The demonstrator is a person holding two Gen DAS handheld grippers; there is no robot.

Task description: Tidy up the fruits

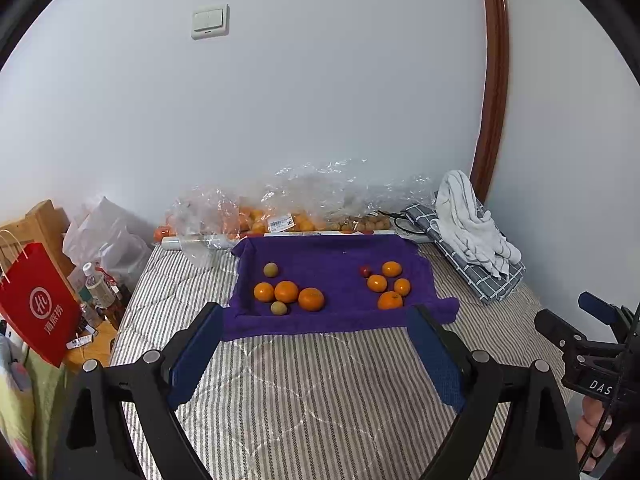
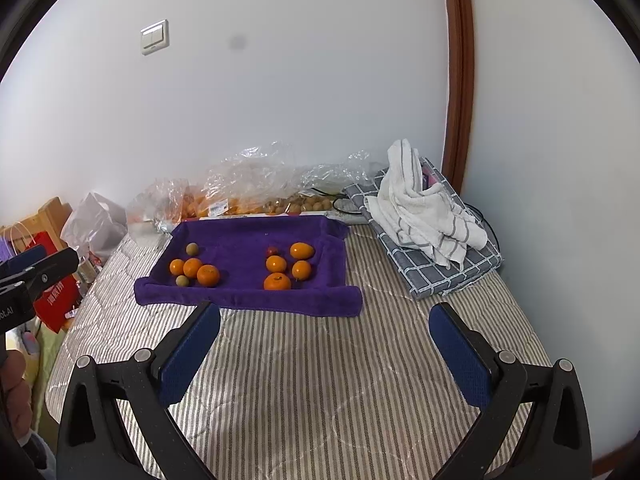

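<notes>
A purple towel-lined tray (image 1: 336, 252) (image 2: 244, 240) lies on the striped mattress. Its left side holds three oranges (image 1: 286, 291) (image 2: 193, 267) and two small green-brown fruits (image 1: 271, 269) (image 2: 192, 248). Its right side holds several oranges (image 1: 377, 283) (image 2: 276, 264) and one small red fruit (image 1: 365, 271) (image 2: 272, 251). My left gripper (image 1: 316, 314) is open and empty, just short of the tray's near edge. My right gripper (image 2: 325, 312) is open and empty, near the tray's front right corner. The right gripper also shows at the right edge of the left wrist view (image 1: 576, 320).
Clear plastic bags of oranges and small brown fruits (image 1: 280, 216) (image 2: 248, 200) lie along the wall behind the tray. A white towel on folded checked cloth (image 1: 472, 236) (image 2: 424, 216) sits at the right. A red paper bag (image 1: 36, 304) and bottles stand left of the mattress.
</notes>
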